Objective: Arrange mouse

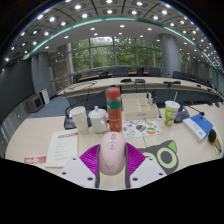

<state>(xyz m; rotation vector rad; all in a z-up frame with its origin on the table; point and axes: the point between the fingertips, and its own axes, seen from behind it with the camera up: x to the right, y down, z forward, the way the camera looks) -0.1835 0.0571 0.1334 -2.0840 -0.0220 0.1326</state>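
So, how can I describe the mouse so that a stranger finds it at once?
Start from the long pale table in the office, then look at the tongs near its front edge. The mouse is the light pink, rounded thing held between their purple pads, in front of the tall red-capped bottle; nothing else nearby is pink and oval.

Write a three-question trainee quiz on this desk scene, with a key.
1. True or false: the mouse lies between the fingers.
2. What stands just beyond the mouse? A) a tall bottle with a red label B) a kettle C) a lamp
3. Fill in: to the left of the bottle stand two pale ____.

Key: 1 true; the pink mouse sits between the purple pads, though whether both press on it cannot be told. 2 A. 3 cups.
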